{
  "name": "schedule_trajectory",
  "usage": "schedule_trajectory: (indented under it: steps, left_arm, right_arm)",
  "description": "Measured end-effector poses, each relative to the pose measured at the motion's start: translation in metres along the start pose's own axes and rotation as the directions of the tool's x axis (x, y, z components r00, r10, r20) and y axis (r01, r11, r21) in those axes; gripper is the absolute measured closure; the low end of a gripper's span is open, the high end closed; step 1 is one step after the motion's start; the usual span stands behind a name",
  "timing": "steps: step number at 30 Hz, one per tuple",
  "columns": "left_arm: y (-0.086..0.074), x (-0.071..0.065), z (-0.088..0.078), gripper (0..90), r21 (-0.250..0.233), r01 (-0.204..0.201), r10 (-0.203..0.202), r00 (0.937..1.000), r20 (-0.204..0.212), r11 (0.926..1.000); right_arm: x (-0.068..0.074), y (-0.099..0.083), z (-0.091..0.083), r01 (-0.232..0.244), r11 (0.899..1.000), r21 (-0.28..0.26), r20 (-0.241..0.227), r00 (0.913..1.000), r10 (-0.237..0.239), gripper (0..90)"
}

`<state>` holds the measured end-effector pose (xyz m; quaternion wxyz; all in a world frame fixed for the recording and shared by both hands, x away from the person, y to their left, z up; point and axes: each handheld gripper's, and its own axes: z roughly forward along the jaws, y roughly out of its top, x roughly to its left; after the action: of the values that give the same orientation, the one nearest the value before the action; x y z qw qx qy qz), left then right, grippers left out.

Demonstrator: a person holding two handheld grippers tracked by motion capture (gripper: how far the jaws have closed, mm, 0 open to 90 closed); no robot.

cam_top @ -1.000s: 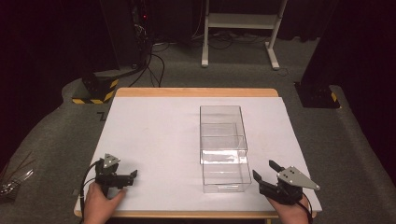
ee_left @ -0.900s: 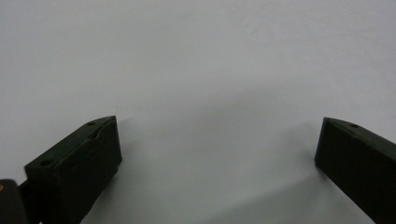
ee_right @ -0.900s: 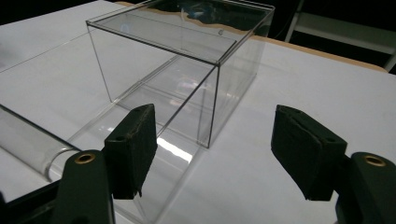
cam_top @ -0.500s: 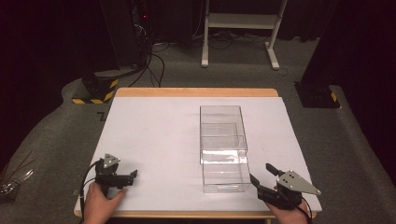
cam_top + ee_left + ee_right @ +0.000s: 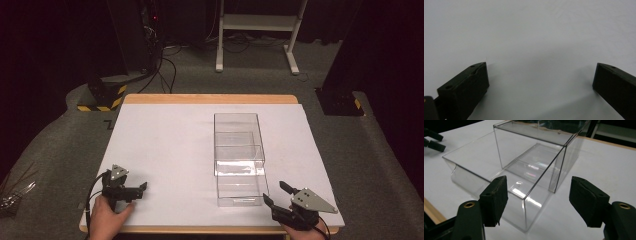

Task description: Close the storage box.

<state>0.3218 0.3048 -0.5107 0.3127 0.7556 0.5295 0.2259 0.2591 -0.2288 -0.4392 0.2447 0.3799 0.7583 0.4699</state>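
Currently at the approach stage. Locate the clear, thin-walled, rectangular plastic box (image 5: pixel 239 160) right of centre on the white-topped bench (image 5: pixel 165 145), long axis running away from the person. Note the right gripper (image 5: pixel 274 192) near the box's near right corner, jaws apart and clamped on nothing. Align one pad on either side of a single wall before closing; avoid straddling the sharp corner edge. Close gently: smooth, glossy, rigid walls, probably slippery against matte black pads. Note the left gripper (image 5: pixel 142 190) at the near left, well apart from the box, jaws likewise apart over bare bench.
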Motion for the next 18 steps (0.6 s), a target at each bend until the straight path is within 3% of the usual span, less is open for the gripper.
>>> schedule_trajectory:
  steps: [6, 18]
  left_arm:
    - [0.000, 0.000, 0.000, 0.5, 0.000, 0.000, 0.000, 1.0000, 0.000, 1.0000]
    - [0.000, 0.000, 0.000, 0.6, 0.001, -0.001, 0.001, 1.0000, 0.000, 1.0000]
  right_arm:
    - [0.006, -0.010, 0.004, 0.016, 0.999, 0.044, -0.014, 0.9998, -0.015, 31.7]
    - [0.008, -0.016, 0.015, 0.017, 0.997, 0.077, -0.029, 0.9995, -0.015, 32.0]
